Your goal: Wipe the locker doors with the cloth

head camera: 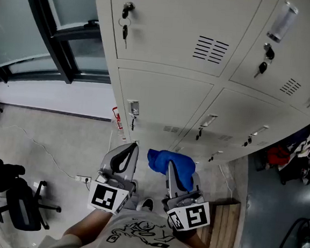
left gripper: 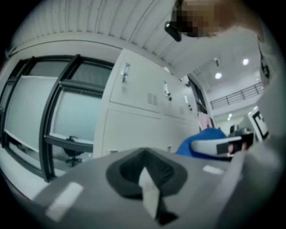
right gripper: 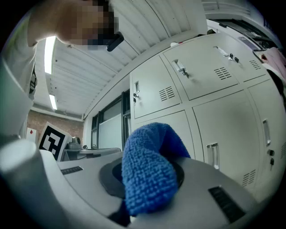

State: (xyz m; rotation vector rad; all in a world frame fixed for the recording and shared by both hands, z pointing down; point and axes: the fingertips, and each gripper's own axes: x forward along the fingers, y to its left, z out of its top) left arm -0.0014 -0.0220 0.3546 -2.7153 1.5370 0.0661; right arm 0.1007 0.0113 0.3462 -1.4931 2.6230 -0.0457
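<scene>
Below, close before a pale grey metal locker bank point(head camera: 163, 94), both tools held low and aimed at its bottom row of doors. In the right gripper point(head camera: 171, 166), clenched tight, a bright blue terry cloth point(head camera: 173, 160), bunched over the jaw tips. Short of the locker bank and, by the look of both gripper views, touching no door. From the right gripper view, the same cloth point(right gripper: 149, 172) draped over the closed jaws, with the locker bank point(right gripper: 201, 80) rising behind, its handles and vents plain to see.

Just beside the cloth, the left gripper point(head camera: 133, 146), pinched together on nothing, tips meeting, likewise short of the locker bank. Borne out in the left gripper view: dark pads pressed together at the left gripper point(left gripper: 149, 183), nothing caught there, locker bank point(left gripper: 134, 103) ahead.

High on the locker bank's top-left door, a small bunch of keys point(head camera: 124, 30) dangling from the lock. Further right on that door, black louvred vent slots point(head camera: 210, 49).

Left of the locker bank, a dark-framed glass window wall point(head camera: 61, 26). On the floor well out from its left end, a black office chair point(head camera: 26, 208) and a white power strip point(head camera: 83, 179). Near its right end, a slatted wooden board point(head camera: 227, 227).
</scene>
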